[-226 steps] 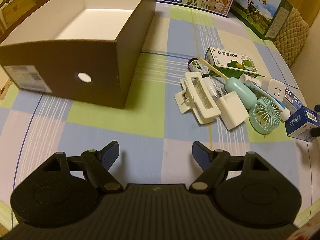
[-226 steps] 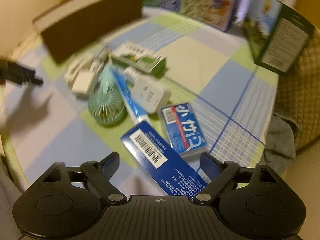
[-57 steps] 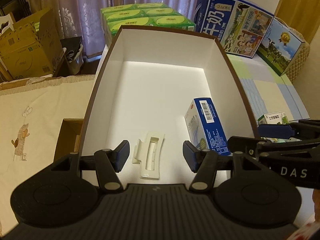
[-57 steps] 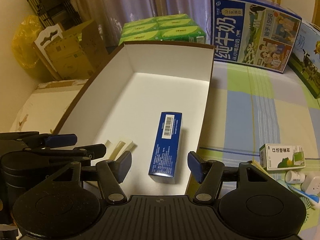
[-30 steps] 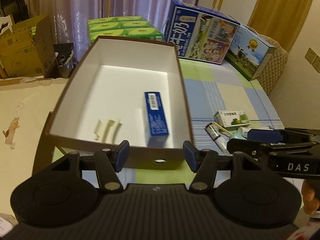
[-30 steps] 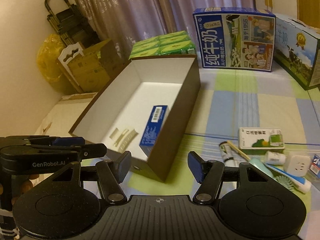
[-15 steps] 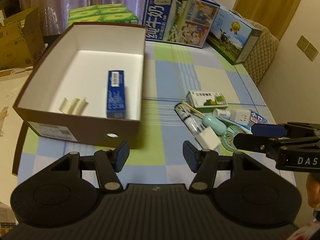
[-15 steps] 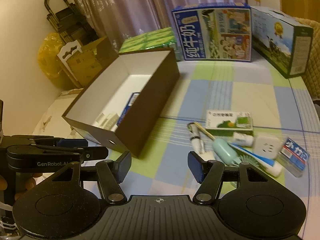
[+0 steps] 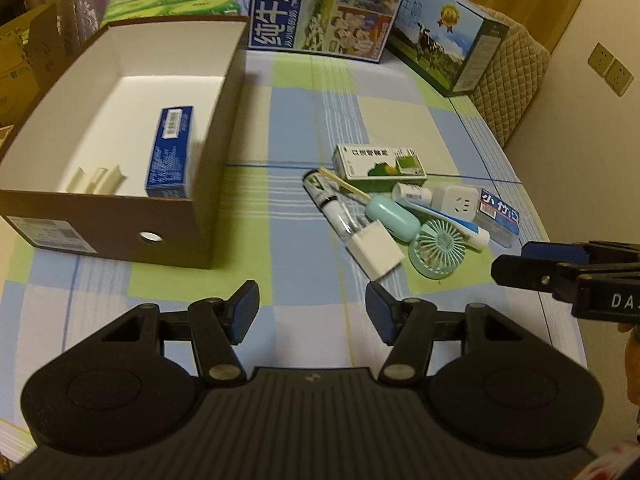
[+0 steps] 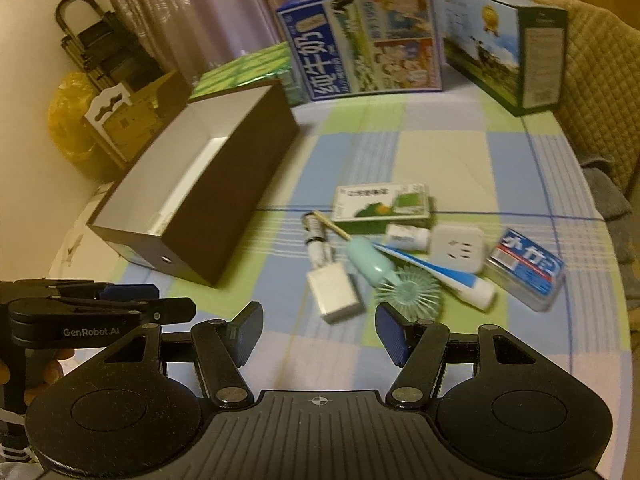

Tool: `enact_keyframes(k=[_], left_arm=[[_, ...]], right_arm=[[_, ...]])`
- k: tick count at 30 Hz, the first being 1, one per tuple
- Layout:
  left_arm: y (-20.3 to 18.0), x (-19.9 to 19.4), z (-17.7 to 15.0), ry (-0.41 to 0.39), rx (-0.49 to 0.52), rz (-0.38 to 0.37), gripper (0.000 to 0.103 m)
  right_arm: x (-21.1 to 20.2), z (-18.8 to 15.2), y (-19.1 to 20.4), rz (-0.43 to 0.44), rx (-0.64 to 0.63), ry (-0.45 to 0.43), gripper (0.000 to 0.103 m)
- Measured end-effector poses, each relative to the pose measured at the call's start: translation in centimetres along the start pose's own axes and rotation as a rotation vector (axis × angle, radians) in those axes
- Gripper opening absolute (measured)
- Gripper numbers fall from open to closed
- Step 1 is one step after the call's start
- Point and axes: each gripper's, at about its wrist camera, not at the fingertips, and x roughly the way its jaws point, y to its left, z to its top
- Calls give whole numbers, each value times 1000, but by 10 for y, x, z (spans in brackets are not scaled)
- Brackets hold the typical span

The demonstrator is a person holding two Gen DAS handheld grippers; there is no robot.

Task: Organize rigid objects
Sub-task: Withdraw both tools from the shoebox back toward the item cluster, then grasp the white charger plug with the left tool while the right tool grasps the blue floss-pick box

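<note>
Jaws of both grippers open – blue carton (image 9: 170,152) in box (image 9: 120,216), left view only

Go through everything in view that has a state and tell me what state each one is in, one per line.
brown box: open-topped, partly filled
blue carton: lying flat inside the box
white clip: lying inside the box beside the carton
green-and-white carton: closed, flat on the table
small fan: lying flat on the table
toothpaste tube: capped, lying in the pile
left gripper: open, empty
right gripper: open, empty
</note>
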Motion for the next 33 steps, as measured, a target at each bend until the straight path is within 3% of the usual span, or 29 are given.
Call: enact_keyframes(k=[20,33], left_arm=[[-64,70,1,48,3,-8,55],[-72,126,15,51,-96,100,57]], right_arm=[[-14,-9,-105,-121,119,1,59],[-7,-1,-162,-182,167,13,59]])
